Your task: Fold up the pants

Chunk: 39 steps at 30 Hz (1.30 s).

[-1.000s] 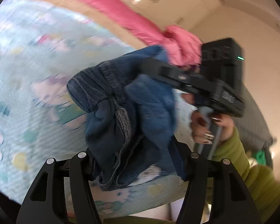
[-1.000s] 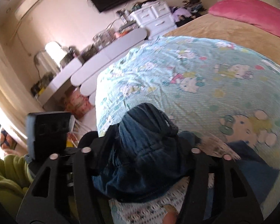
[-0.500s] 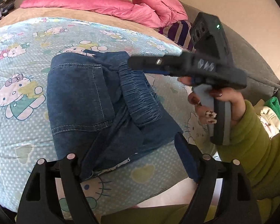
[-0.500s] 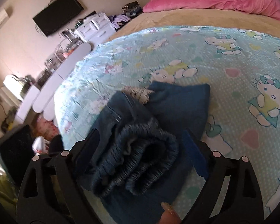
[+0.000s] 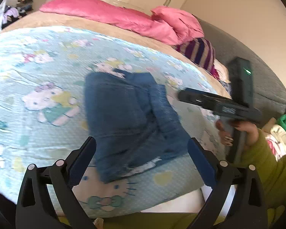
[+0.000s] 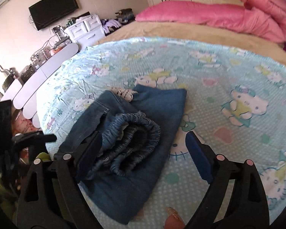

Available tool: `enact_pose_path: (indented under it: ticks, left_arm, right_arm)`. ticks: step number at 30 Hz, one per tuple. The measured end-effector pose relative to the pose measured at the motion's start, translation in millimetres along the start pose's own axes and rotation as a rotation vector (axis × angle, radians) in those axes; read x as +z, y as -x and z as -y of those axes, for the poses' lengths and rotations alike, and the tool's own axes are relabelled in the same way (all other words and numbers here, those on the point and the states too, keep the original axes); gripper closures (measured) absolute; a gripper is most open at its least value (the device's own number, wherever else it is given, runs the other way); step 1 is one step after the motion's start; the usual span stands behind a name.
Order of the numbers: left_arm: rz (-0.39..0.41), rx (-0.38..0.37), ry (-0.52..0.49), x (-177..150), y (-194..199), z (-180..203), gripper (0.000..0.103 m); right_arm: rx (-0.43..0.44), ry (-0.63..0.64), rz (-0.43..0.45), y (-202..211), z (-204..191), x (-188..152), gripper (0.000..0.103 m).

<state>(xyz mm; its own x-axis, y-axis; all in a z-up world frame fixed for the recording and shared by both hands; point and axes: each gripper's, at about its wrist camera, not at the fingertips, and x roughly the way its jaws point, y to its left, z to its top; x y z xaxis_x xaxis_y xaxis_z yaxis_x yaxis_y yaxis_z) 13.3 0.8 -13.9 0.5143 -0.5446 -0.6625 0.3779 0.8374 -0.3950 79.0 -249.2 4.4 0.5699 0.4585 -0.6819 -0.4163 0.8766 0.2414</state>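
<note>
The blue denim pants (image 5: pixel 127 118) lie folded in a compact bundle on the Hello Kitty sheet (image 5: pixel 47 87) near the bed's front edge. In the right wrist view the pants (image 6: pixel 135 133) show the gathered waistband on top. My left gripper (image 5: pixel 143 156) is open and empty, held back above the near edge of the pants. My right gripper (image 6: pixel 143 148) is open and empty just above the waistband side. The right gripper also shows in the left wrist view (image 5: pixel 219 105), to the right of the pants.
Pink pillows (image 5: pixel 124 17) and a striped cushion (image 5: pixel 200 51) lie at the far side of the bed. A grey headboard (image 5: pixel 267 84) is on the right. A white drawer unit (image 6: pixel 85 30), a TV (image 6: pixel 53 9) and a cluttered shelf (image 6: pixel 38 72) stand left of the bed.
Both grippers let go of the pants, which now lie folded on the sheet. Both grippers opened and drew back from the bundle.
</note>
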Motion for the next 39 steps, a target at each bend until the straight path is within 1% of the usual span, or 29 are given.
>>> enact_pose_path:
  ticks: [2,3,5,10,13,16,18,19,21,24,26,27,28,29,30,31,32,34,36,37,39]
  left_arm:
    - [0.011,0.034,0.006,1.6,5.3,-4.1,0.007]
    - [0.017,0.062,0.011,2.5,9.4,-7.6,0.005]
    - [0.026,0.088,0.022,5.7,15.0,-13.4,0.005]
    - [0.05,0.141,0.073,13.4,27.8,-31.5,0.005]
    - [0.054,0.172,0.102,19.6,28.9,-40.4,0.005]
    - [0.048,0.186,0.126,25.7,24.1,-47.7,0.005]
    - [0.035,0.189,0.139,29.2,20.0,-52.1,0.005]
    - [0.03,0.192,0.133,31.7,17.4,-52.4,0.005]
    - [0.021,0.206,0.115,35.8,12.1,-50.7,0.006]
    - [-0.005,0.192,0.097,45.2,-1.2,-47.9,0.007]
    - [-0.019,0.177,0.087,49.9,-10.0,-45.6,0.022]
    - [-0.032,0.172,0.08,52.2,-15.7,-44.2,0.036]
    - [-0.048,0.164,0.079,54.9,-22.5,-43.3,0.039]
    - [-0.065,0.146,0.074,57.5,-29.3,-41.8,0.041]
    - [-0.08,0.134,0.065,59.8,-36.0,-39.9,0.049]
    - [-0.093,0.129,0.056,61.3,-41.7,-38.7,0.058]
    - [-0.11,0.132,0.045,62.9,-49.6,-37.2,0.061]
    - [-0.134,0.137,0.031,63.9,-62.5,-35.8,0.062]
    - [-0.155,0.146,0.026,64.4,-73.3,-36.9,0.062]
    - [-0.164,0.15,0.023,64.5,-78.4,-37.5,0.062]
    - [-0.172,0.159,0.024,64.8,-85.1,-39.2,0.062]
  right_arm:
    - [-0.016,0.037,0.029,11.4,-4.8,-0.4,0.017]
    - [-0.021,0.054,0.04,15.6,-7.2,-1.1,0.015]
    - [-0.032,0.105,0.06,25.5,-16.3,-4.1,0.013]
    - [-0.042,0.241,0.082,39.7,-42.2,-17.4,0.013]
    - [-0.003,0.316,0.066,39.3,-60.6,-27.2,0.013]
    - [0.046,0.364,0.04,34.2,-76.5,-35.5,0.013]
    - [0.063,0.403,0.024,29.2,-87.3,-40.7,0.013]
    - [0.07,0.421,0.018,26.8,-93.0,-42.8,0.014]
    - [0.092,0.459,-0.004,21.0,-103.2,-47.7,0.02]
    - [0.097,0.512,-0.023,13.0,-116.6,-52.1,0.02]
    - [0.107,0.542,-0.028,8.8,-124.7,-53.7,0.023]
    - [0.114,0.553,-0.032,6.5,-127.9,-53.9,0.024]
    - [0.122,0.565,-0.039,3.8,-131.4,-54.2,0.025]
    - [0.128,0.583,-0.049,0.1,-135.6,-55.1,0.03]
    - [0.128,0.605,-0.06,-3.7,-139.6,-56.0,0.036]
    - [0.127,0.625,-0.068,-7.4,-142.1,-57.0,0.039]
    - [0.122,0.651,-0.076,-11.3,-145.4,-57.8,0.045]
    - [0.104,0.715,-0.089,-19.7,-154.3,-60.5,0.051]
    - [0.091,0.761,-0.095,-26.5,-159.9,-62.2,0.059]
    - [0.083,0.785,-0.1,-30.3,-162.9,-63.5,0.062]
    - [0.073,0.824,-0.123,-39.6,-164.9,-66.4,0.075]
